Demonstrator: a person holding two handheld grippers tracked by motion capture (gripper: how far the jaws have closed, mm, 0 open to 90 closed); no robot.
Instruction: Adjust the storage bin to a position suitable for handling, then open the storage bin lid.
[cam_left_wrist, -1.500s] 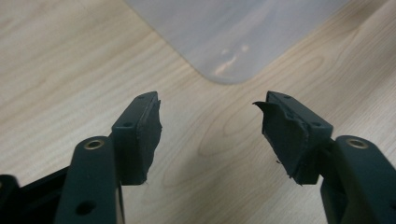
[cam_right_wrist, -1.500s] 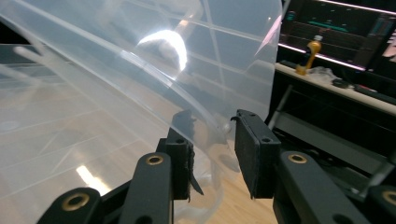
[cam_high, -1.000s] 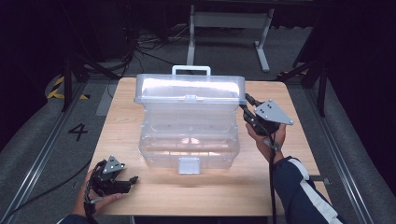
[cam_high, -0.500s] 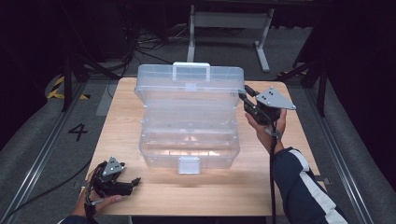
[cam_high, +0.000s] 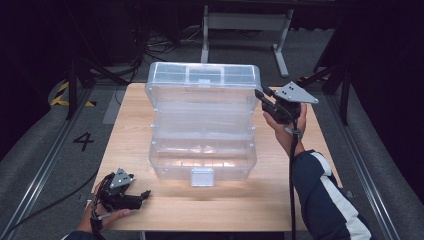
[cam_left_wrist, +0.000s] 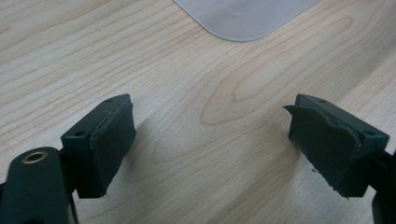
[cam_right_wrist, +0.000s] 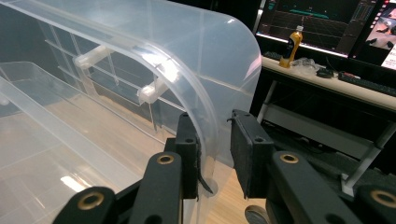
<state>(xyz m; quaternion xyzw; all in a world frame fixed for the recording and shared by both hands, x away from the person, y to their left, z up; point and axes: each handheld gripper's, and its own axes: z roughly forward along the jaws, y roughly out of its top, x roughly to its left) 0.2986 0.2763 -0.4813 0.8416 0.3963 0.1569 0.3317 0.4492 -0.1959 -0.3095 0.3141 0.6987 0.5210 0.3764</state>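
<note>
While gripping one lid (cam_high: 205, 82) edge: right gripper (cam_right_wrist: 215, 154) jaws clamped narrow.
One clear box (cam_high: 202, 150), one wooden surface (cam_high: 125, 125); left gripper (cam_high: 142, 195) resting there, jaws wide, just opened, holding nothing.

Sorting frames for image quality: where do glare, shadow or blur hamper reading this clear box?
High view: the clear box glares pale, dark surroundings. Left gripper view: sharp wood grain, soft shadows under the left tool. Right gripper view: the lid shows highlights; near the right tool it blurs.
</note>
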